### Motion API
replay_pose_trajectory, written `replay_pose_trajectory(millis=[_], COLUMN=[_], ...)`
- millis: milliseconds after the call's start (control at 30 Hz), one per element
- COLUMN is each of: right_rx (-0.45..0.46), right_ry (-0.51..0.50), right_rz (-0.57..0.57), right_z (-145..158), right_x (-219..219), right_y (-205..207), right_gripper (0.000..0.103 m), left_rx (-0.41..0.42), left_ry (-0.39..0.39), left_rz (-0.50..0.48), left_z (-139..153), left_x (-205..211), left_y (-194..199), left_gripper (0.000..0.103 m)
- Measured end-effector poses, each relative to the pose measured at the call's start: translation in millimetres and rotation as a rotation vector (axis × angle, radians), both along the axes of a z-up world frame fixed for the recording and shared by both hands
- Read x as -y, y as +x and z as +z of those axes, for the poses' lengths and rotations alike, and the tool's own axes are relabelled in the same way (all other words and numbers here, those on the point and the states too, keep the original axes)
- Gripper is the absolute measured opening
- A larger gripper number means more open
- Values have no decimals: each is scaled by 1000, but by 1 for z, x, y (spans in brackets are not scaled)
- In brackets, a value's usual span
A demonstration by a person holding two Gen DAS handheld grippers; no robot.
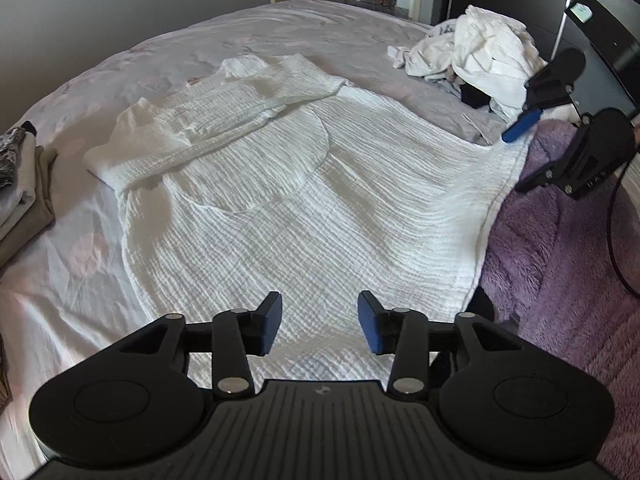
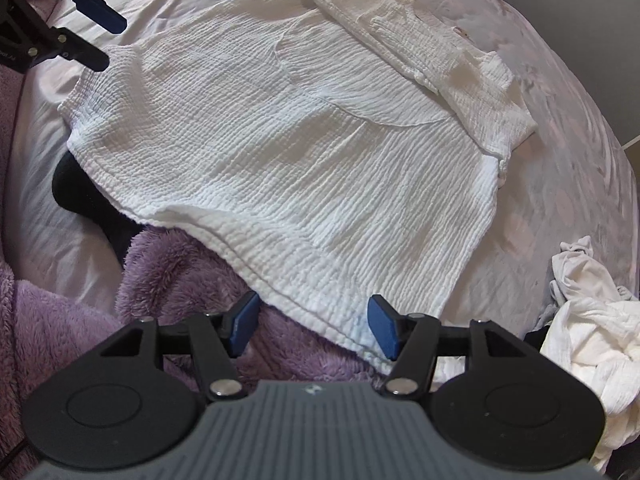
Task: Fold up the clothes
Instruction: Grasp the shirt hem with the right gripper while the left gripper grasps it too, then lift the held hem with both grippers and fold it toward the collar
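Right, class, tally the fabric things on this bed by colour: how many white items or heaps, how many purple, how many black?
White: 2, the crinkled white top spread flat and the heap of white laundry
Purple: 1, the fuzzy purple blanket
Black: 1, a black item half under the top's edge
Total: 4

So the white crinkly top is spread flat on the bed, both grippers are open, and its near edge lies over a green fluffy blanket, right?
Nearly. The blanket is purple, not green, as the right wrist view shows. The white top does lie spread on the bed, with the left gripper and right gripper open.
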State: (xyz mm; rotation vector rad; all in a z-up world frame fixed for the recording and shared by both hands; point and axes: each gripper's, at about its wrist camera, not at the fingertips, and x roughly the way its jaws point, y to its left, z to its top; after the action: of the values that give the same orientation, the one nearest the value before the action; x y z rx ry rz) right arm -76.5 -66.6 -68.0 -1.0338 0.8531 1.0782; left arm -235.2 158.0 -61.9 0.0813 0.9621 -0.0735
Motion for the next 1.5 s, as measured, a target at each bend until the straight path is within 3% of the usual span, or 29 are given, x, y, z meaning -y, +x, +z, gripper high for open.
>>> replay_pose_trajectory(millis=[133, 233, 300, 400, 467, 833, 1033, 1133, 1200, 1300, 1400, 1500], right_rx=[-7, -33, -29, -49, -22, -46, -54, -57, -59, -63, -66, -68], right_ry=[2, 14, 14, 22, 36, 172, 189, 192, 184, 171, 159, 144], right_rz=[14, 13, 21, 20, -7, -148, -164, -166, -161, -152, -143, -132], right_z=[-5, -8, -9, -9, -7, 23, 24, 23, 20, 15, 10, 5], right_x=[-4, -8, -11, -13, -14, -8, -7, -5, -4, -1, 1, 3], right_y=[2, 2, -1, -3, -2, 25, 28, 28, 27, 26, 25, 24], right_gripper=[60, 48, 45, 25, 5, 5, 5, 5, 5, 5, 5, 6], left_rx=[-30, -52, -68, -96, -111, -140, -148, -151, -156, -166, -173, -173], left_ry=[-3, -21, -25, 0, 15, 58, 154, 184, 166, 157, 133, 113], left_rz=[-55, -110, -152, -202, -215, -188, -137, -101, -85, -56, -26, 4], left_z=[-7, -12, -16, -22, -25, -47, -63, -67, -66, -64, -61, -58], left_x=[4, 10, 17, 26, 30, 51, 69, 72, 69, 60, 48, 39], left_y=[0, 1, 2, 2, 2, 4, 9, 13, 13, 12, 9, 6], left_gripper=[45, 46, 48, 49, 49, 53, 53, 42, 26, 12, 5, 5])
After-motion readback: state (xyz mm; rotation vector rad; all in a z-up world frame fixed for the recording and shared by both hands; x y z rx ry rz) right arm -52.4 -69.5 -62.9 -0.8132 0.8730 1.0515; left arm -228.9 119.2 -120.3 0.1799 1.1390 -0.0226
